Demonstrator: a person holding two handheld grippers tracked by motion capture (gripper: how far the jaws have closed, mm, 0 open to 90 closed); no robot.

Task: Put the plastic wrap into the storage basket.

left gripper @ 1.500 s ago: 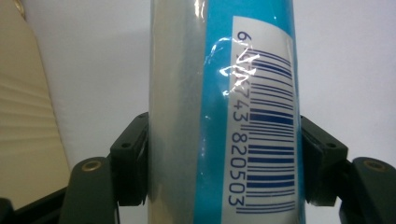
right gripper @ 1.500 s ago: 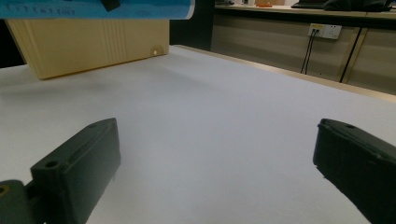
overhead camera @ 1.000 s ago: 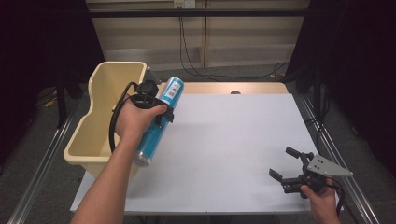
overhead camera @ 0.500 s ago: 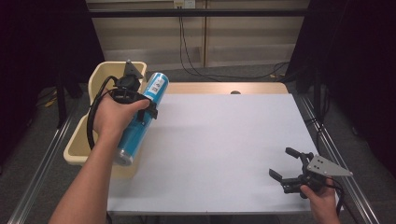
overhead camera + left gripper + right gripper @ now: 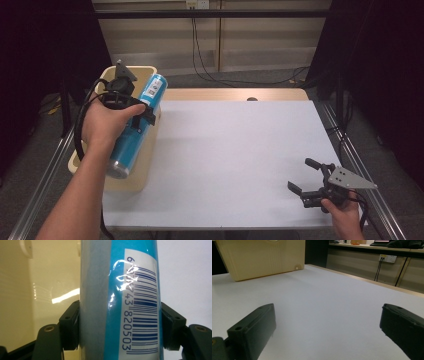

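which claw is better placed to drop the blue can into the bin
Left. The left claw is shut on the blue can and holds it over the beige bin. The right claw is open near the table's far corner.

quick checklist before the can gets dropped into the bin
1. Grip: left gripper shut on the blue can, a jaw on each side: ok.
2. Can over the beige bin: ok, it hangs tilted above the bin's table-side wall.
3. Bin interior free of other things: cannot tell, mostly hidden by hand and can.
4. Right gripper clear of the path: ok, open, at the table's near right corner.
5. Can sealed: cannot tell.
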